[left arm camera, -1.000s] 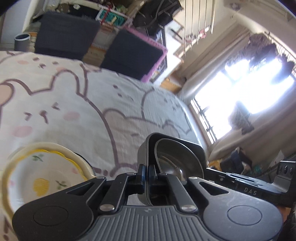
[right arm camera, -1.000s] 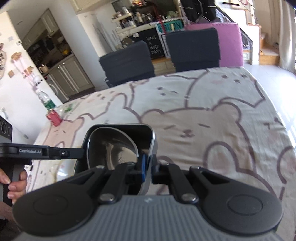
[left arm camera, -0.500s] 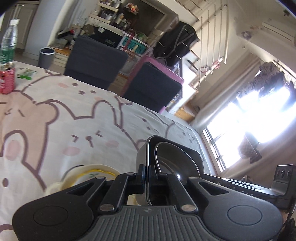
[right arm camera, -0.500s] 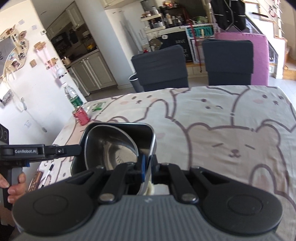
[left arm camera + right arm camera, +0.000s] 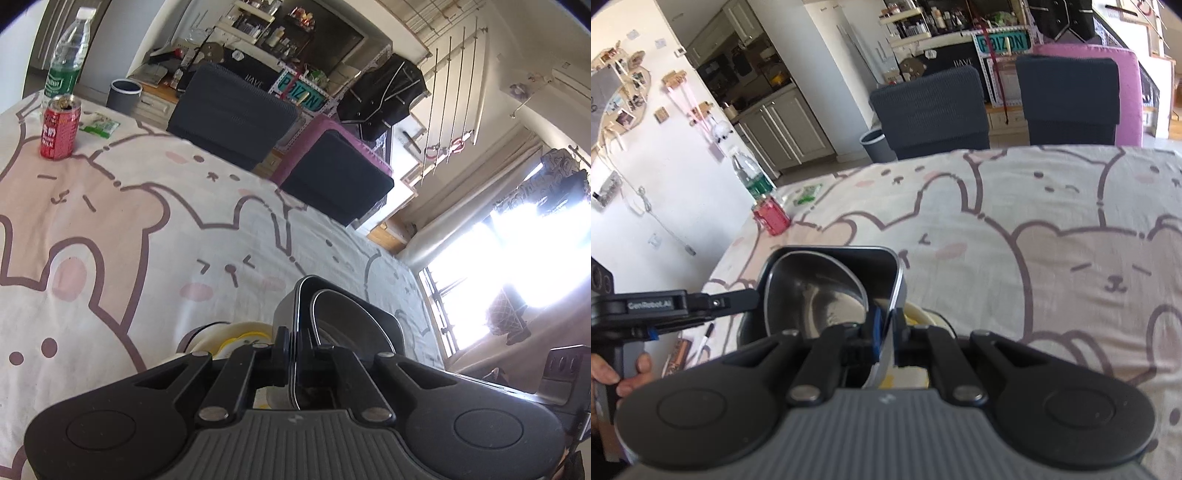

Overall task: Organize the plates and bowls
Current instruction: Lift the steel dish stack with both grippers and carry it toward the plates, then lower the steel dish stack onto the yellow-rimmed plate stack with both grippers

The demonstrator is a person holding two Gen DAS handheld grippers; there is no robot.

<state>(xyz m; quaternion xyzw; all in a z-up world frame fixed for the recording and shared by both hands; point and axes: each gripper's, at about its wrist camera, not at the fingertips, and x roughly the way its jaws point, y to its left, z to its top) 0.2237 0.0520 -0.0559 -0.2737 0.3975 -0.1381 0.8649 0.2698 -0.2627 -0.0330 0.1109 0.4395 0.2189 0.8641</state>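
A black square dish (image 5: 334, 295) with a steel bowl (image 5: 347, 321) inside it hangs just above the table, held from both sides. My left gripper (image 5: 293, 345) is shut on the dish's left wall. My right gripper (image 5: 888, 332) is shut on the right wall of the black square dish (image 5: 849, 254), and the steel bowl (image 5: 812, 288) gleams inside. The right wrist view also shows the left gripper (image 5: 755, 295) clamped on the far wall, with a person's hand (image 5: 628, 373) on its handle. A cream plate (image 5: 229, 332) with yellow marks lies under the dish, mostly hidden; its edge (image 5: 923, 317) peeks out.
A bear-print cloth (image 5: 110, 221) covers the table. A red can (image 5: 59, 127), a water bottle (image 5: 68, 59) and a green packet (image 5: 99, 123) stand at the far left corner. Two dark chairs (image 5: 232, 110) (image 5: 332, 177) line the far side. A pen (image 5: 705, 339) lies near the left edge.
Both grippers carried the dish with the bowl sideways across the table. The cream plate, earlier off to the left, now sits under the dish. The can and bottle came into view.
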